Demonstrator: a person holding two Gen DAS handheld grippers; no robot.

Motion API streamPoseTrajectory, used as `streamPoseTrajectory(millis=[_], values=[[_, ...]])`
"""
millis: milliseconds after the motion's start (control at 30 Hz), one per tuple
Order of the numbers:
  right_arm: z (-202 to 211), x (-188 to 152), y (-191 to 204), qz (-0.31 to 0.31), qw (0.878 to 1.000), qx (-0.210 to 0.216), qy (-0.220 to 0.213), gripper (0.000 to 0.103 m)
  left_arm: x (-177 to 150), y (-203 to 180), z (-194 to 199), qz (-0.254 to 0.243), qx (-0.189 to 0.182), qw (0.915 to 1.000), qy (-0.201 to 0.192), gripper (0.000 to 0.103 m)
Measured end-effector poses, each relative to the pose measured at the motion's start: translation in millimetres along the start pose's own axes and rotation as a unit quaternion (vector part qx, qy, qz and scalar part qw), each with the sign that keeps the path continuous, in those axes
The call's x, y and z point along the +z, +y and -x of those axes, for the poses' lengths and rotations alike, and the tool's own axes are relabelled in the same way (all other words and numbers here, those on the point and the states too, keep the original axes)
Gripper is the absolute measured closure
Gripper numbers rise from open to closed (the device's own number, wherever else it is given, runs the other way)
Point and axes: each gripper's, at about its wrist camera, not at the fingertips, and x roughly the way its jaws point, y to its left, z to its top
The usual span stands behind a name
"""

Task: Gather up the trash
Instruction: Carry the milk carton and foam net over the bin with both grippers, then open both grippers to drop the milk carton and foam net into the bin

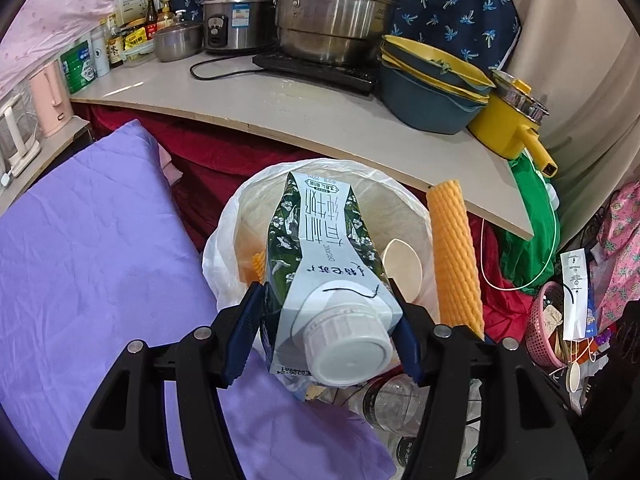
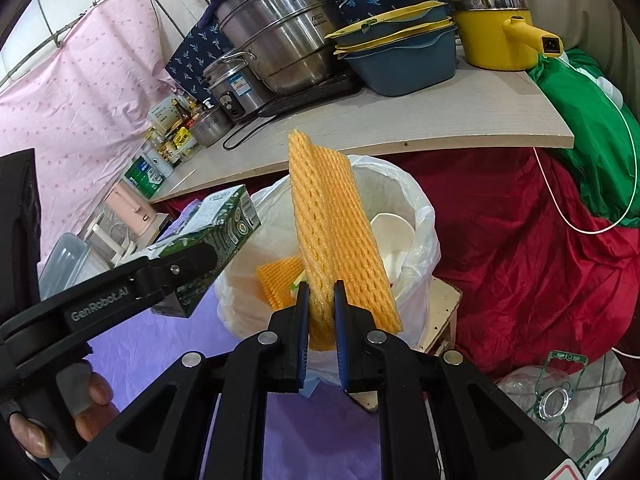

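My left gripper (image 1: 326,292) is shut on a green-and-white milk carton (image 1: 316,252) with a white screw cap, held above the bin's opening. The carton (image 2: 218,216) and the left gripper's fingers (image 2: 188,260) also show at the left of the right wrist view. My right gripper (image 2: 321,292) is shut on an orange foam fruit net (image 2: 332,232), which stands up over the bin's rim; the same net (image 1: 454,256) appears at the right in the left wrist view. The bin (image 2: 416,216), lined with a white plastic bag (image 1: 224,240), holds paper cups (image 2: 392,232) and another orange net (image 2: 280,280).
A wooden tabletop (image 1: 280,96) behind the bin carries steel pots (image 1: 332,12), blue-and-yellow basins (image 1: 432,88) and a yellow pot (image 2: 496,36). Purple cloth (image 1: 80,240) lies left, red cloth (image 2: 520,248) right. Clear plastic bottles (image 2: 560,400) and a pink basket (image 1: 544,328) sit on the floor.
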Motion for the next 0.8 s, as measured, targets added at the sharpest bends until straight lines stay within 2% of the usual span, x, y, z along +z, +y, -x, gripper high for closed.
streamPoseTrajectory(millis=[100,200,333,500,633,700,733,800], values=[[-10,4,1,0.000,1.000,0.002,0.005,0.091,4,6,-11,0.011,-0.001,0.9999,-0.003,0.045],[-23,7,7,0.003,1.000,0.004,0.012,0.091,6,14,-17,0.019,0.014,0.9995,-0.020,0.035],[-35,10,14,0.006,1.000,0.010,0.018,0.091,9,26,-19,0.025,0.029,0.9990,-0.021,0.034],[-49,14,25,0.018,0.999,0.016,0.024,0.091,7,47,-10,0.060,0.043,0.9971,-0.018,0.033],[-62,15,33,0.029,0.999,0.015,0.033,0.086,3,61,-1,0.075,0.058,0.9952,-0.023,0.033],[-68,14,36,0.040,0.999,0.009,0.036,0.078,-1,66,2,0.082,0.061,0.9945,-0.024,0.030],[-70,13,37,0.042,0.998,0.004,0.036,0.068,-2,68,3,0.085,0.064,0.9940,-0.025,0.029],[-68,11,40,0.045,0.999,0.002,0.031,0.065,-6,72,5,0.088,0.069,0.9935,-0.024,0.028]])
